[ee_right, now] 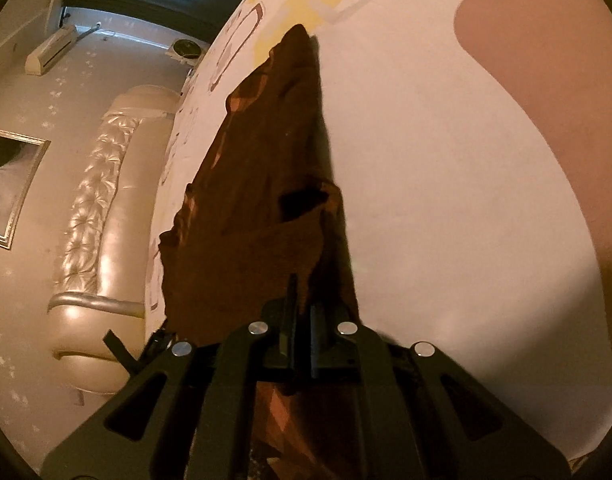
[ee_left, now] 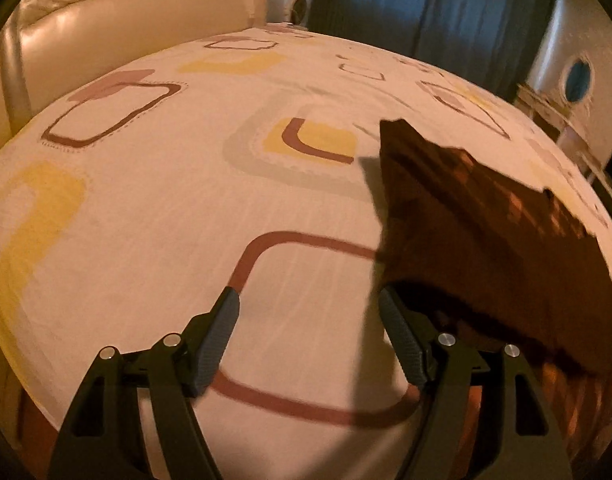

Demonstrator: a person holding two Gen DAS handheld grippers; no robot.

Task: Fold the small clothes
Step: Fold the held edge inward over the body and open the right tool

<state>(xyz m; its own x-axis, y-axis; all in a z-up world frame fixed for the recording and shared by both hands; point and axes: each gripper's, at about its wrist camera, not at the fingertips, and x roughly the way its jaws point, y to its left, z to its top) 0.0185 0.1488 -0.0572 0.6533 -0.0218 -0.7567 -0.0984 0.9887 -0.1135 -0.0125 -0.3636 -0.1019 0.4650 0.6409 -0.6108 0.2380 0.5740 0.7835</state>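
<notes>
Right tongs [ee_right: 303, 312]: clamped on an edge of the dark brown garment [ee_right: 265, 184]; keep them closed.
Left tongs [ee_left: 310, 332]: apart and empty beside the cloth; catch its near edge.
Garment: draped onto the bed sheet [ee_left: 165, 208]; spread it flat.

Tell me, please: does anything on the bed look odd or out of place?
Nothing looks damaged or spilled. The brown cloth is bunched, not flat: the right gripper pinches one end, and the rest trails onto the bedsheet. The left gripper is open beside it, holding nothing.
</notes>
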